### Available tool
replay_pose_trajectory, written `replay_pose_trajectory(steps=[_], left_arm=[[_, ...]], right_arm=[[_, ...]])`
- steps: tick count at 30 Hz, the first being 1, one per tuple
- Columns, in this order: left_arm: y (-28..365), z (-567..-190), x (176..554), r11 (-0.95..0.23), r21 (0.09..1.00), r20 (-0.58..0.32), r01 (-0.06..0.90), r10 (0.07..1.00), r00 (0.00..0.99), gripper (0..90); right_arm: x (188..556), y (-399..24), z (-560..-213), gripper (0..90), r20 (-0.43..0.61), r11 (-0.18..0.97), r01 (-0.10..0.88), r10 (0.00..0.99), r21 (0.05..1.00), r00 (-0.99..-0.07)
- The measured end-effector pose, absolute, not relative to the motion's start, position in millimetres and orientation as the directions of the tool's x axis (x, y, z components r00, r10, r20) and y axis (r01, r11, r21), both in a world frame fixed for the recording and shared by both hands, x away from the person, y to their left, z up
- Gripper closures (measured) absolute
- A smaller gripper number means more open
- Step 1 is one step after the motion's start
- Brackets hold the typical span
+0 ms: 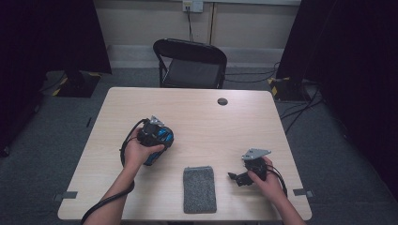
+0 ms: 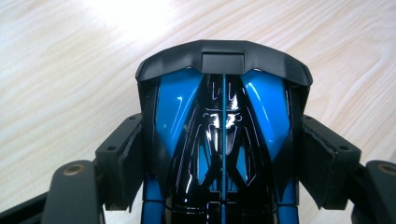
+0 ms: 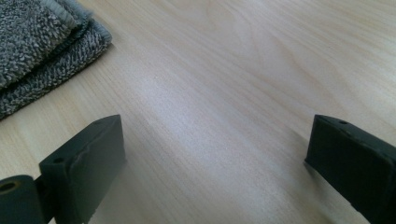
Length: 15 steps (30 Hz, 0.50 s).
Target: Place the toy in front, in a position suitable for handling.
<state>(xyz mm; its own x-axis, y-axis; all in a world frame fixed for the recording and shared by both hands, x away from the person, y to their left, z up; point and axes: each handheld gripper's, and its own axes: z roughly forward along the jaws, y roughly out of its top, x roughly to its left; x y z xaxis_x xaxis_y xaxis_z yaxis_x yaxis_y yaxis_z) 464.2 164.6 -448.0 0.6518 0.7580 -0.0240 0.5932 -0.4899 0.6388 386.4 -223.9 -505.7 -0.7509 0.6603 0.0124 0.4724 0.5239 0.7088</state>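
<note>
Two pads of the left hand-held gripper (image 2: 223, 154) clamp the blue toy car (image 2: 223, 121) by its sides above the surface (image 1: 202, 117); keep it level. Right hand-held gripper (image 3: 215, 158) waits apart beside the grey cloth (image 1: 199, 189).

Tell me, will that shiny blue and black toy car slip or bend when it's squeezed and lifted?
The toy car looks like hard, glossy plastic, so probably stiff and rather slippery. The left gripper clamps its pads against both flanks, which should hold it. It seems light, judging by its hollow-looking shell.
</note>
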Motion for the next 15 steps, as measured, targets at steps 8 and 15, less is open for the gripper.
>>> replay_pose_trajectory(steps=[8,15], left_arm=[[143,-446,478,-0.520,0.639,-0.018,0.567,0.727,0.687,25.7],[123,-449,493,-0.541,0.632,-0.009,0.555,0.711,0.703,25.8]], right_arm=[[386,-224,-506,3.7,0.013,0.524,0.473,0.660,0.709,-0.751],[386,-224,-506,3.7,0.012,0.524,0.472,0.660,0.709,-0.751]])
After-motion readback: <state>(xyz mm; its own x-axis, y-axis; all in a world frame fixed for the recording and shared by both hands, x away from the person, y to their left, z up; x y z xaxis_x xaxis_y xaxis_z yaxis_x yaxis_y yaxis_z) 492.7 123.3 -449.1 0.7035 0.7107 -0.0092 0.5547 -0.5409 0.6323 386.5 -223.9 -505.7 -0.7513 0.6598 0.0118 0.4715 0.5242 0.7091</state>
